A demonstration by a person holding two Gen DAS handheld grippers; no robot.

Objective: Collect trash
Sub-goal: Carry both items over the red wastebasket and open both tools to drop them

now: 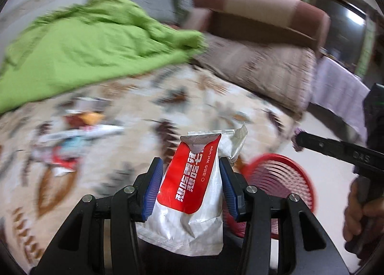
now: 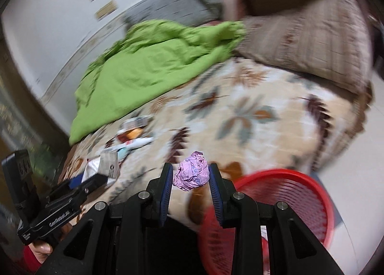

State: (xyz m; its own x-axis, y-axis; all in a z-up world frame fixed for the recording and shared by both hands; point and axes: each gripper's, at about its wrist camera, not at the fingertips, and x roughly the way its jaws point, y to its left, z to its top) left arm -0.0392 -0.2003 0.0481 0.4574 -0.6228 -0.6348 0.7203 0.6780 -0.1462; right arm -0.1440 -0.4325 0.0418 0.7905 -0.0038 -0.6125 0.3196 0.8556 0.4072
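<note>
My left gripper (image 1: 190,174) is shut on a red and white wet wipe packet (image 1: 192,186) and holds it above the leaf-patterned bed cover (image 1: 148,97). My right gripper (image 2: 191,175) is shut on a crumpled purple paper ball (image 2: 191,171), above the bed's edge. A red mesh basket (image 2: 283,205) stands on the floor below and to the right of the right gripper; it also shows in the left wrist view (image 1: 280,179). More wrappers (image 1: 74,140) lie on the bed to the left, also seen in the right wrist view (image 2: 130,138).
A green blanket (image 1: 79,49) is heaped on the far side of the bed. A brown patterned pillow (image 1: 259,66) lies against the headboard (image 1: 259,3). The other gripper shows at the right of the left wrist view (image 1: 336,150) and at the lower left of the right wrist view (image 2: 69,198).
</note>
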